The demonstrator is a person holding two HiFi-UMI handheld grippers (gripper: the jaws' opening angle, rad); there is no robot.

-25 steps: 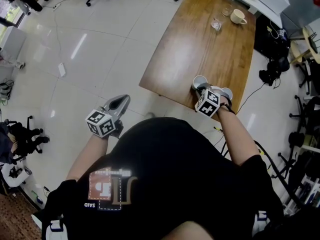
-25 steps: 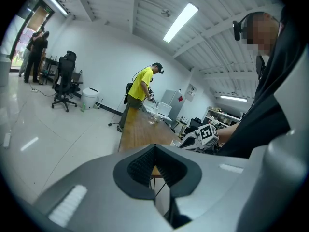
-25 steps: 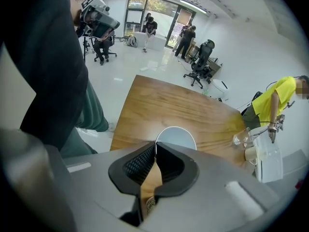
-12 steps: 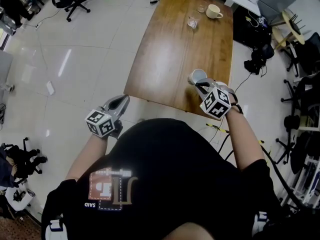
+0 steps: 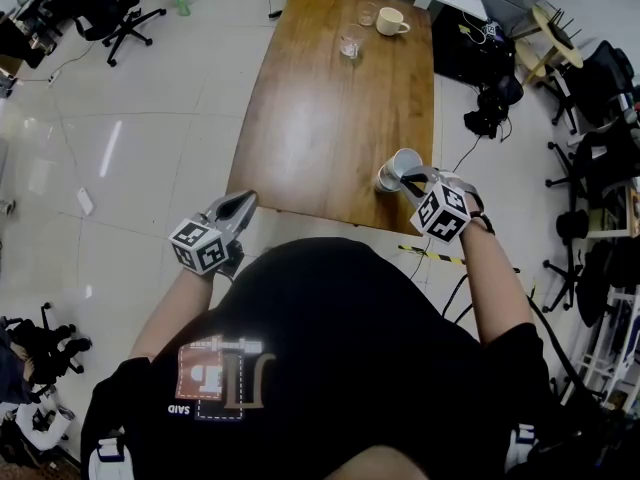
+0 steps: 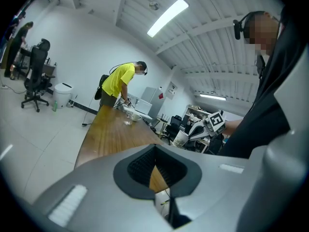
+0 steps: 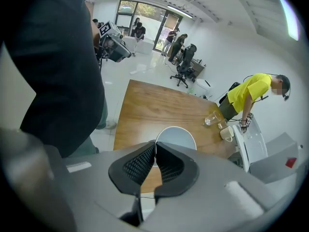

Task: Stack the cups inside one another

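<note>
Hovering over the tiled floor (image 5: 120, 168) at near left, the left gripper (image 5: 244, 201) presses its ribbed black fingers together on nothing. The right gripper (image 5: 412, 176) pinches the thin rim of a round white cup (image 5: 398, 168), tilted over the glossy wooden surface (image 5: 320, 118) at its near right corner. A clear glass (image 5: 349, 43) and a cream mug (image 5: 390, 21) stand at the far end.

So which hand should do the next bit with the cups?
Right. The right tongs are shut on the white cup by its rim, holding it tilted over the table. The left tongs are shut, empty, out past the table's near edge.
</note>
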